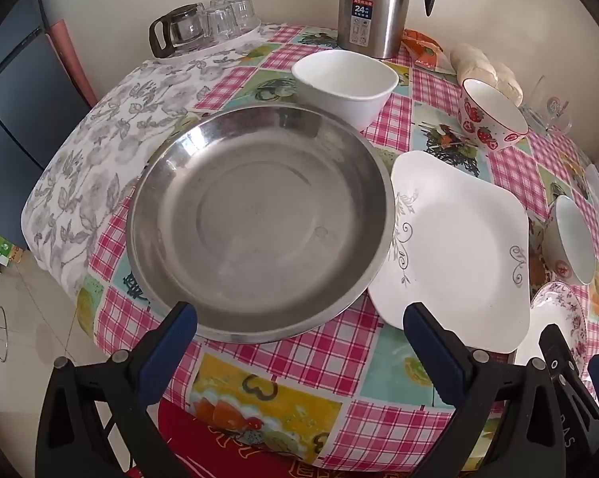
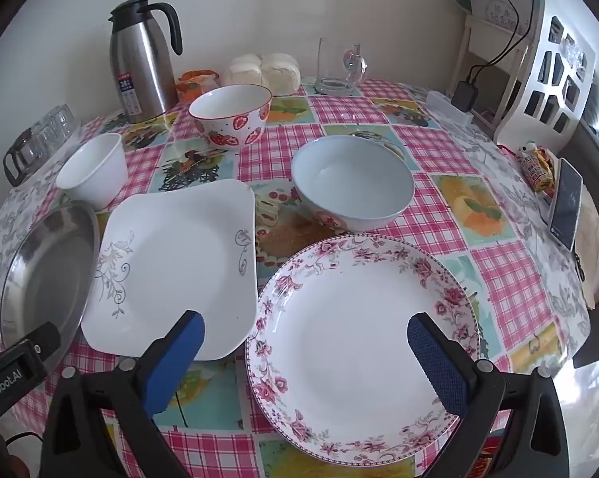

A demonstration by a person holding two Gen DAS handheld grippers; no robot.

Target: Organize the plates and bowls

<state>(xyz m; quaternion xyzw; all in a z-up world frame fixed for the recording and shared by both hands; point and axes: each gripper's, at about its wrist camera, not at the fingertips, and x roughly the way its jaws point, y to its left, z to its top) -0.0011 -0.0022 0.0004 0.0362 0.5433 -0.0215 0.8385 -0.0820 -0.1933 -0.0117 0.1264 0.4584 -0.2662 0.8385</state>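
Both grippers, left gripper (image 1: 299, 334) and right gripper (image 2: 305, 342), hover empty with jaws spread, likely readying to stack the steel plate (image 1: 259, 219) and floral plate (image 2: 359, 342).

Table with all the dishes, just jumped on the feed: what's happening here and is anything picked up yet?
Nothing is picked up yet. A person holds two handheld grippers at the near table edge, both with jaws open and empty. The left gripper faces the steel pan; the right gripper hangs over the floral plate. Between them lies the square white plate. Behind stand three separate bowls: the small white bowl, the strawberry bowl and the pale blue bowl. Nothing is stacked.
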